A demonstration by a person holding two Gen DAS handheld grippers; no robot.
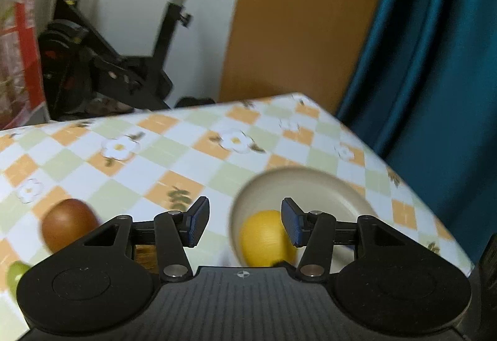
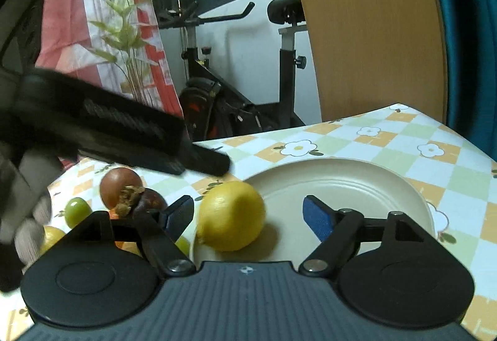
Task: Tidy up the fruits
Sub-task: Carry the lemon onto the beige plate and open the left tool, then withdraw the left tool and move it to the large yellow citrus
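Since lemon (image 2: 231, 215) sits at plate (image 2: 357, 176) rim: may roll off.
Right tongs (image 2: 248, 216): wide, empty.
Left tongs (image 1: 245, 221): part-open, empty; could knock brown fruit (image 1: 70, 224).

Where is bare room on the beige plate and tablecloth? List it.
Free: the beige round plate right of and behind the yellow lemon, and the checkered floral tablecloth behind the plate. Crowded: left of the plate, where the brown round fruit, the green grape and other fruits cluster.

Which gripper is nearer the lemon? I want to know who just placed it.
Right. The right gripper stands open around the lemon on the plate; the left gripper hovers open beside it, not around it.
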